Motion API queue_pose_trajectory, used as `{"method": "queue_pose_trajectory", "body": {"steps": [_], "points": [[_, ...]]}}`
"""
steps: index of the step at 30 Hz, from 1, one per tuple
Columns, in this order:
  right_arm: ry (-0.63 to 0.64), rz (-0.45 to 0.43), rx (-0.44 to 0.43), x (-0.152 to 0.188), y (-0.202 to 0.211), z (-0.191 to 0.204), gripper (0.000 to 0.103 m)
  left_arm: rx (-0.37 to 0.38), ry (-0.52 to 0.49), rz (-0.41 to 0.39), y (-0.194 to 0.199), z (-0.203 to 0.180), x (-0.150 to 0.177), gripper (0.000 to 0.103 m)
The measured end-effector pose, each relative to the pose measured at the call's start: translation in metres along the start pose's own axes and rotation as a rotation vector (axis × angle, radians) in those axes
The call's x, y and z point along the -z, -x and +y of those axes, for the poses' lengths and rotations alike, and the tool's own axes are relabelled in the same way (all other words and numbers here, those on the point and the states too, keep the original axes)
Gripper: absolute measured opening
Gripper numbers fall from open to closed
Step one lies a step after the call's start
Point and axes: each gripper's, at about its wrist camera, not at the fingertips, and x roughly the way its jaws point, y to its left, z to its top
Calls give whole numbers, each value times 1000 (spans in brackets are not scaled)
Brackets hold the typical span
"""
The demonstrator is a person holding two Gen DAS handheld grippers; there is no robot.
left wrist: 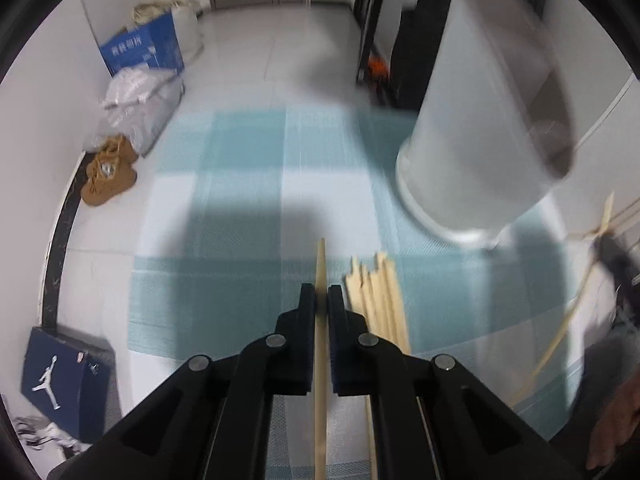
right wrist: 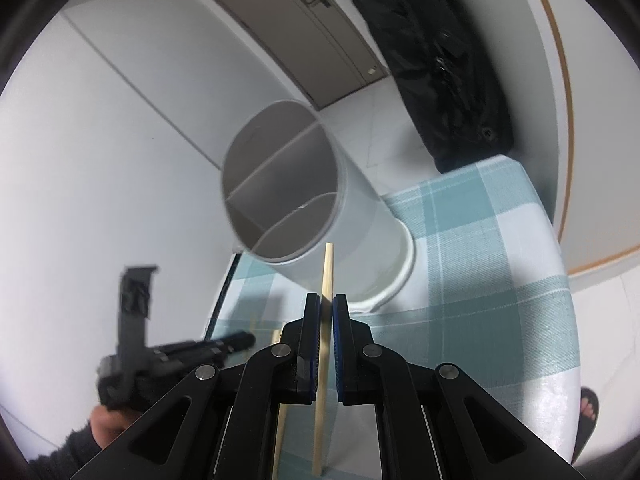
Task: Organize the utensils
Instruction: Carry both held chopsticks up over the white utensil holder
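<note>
My left gripper (left wrist: pixel 321 293) is shut on a single wooden chopstick (left wrist: pixel 321 264), lifted a little above the blue-checked tablecloth (left wrist: pixel 240 200). Just to its right a bundle of several chopsticks (left wrist: pixel 376 300) lies on the cloth. A tall white utensil holder (left wrist: pixel 480 128) stands at the upper right. In the right wrist view my right gripper (right wrist: pixel 327 300) is shut on another chopstick (right wrist: pixel 328 272), whose tip points up toward the holder (right wrist: pixel 288 184). The holder's open mouth shows three divided compartments, all without utensils. The left gripper (right wrist: pixel 136 312) appears blurred at the lower left.
More chopsticks (left wrist: pixel 560 340) lie at the table's right edge. On the floor lie brown shoes (left wrist: pixel 108 172), bags, a blue carton (left wrist: pixel 144 46) and a dark blue shoebox (left wrist: pixel 64 380). A black bag (right wrist: pixel 440 60) hangs beyond the table. A foot in a sandal (right wrist: pixel 588 408) stands at the right.
</note>
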Motion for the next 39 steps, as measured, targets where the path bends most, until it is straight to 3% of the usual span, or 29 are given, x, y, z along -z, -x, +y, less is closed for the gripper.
{"method": "queue_pose_trajectory", "body": {"steps": [8,15,23,29,39], "points": [[131,-85,1,12,21,38,5,55,-5,-262,74,-9,22,2],[260,-130,30,22,30,75,5,92,-17,-287,85,-9,19,2],[294,-153,33,11,38,92,5,129,-23,-341,118,-18,4,2],[319,-196,21,-18,60,109,5,167,-10,-395,139,-25,-20,2],[321,-253,43,-105,87,121,5,201,8,-510,165,-49,-87,2]]}}
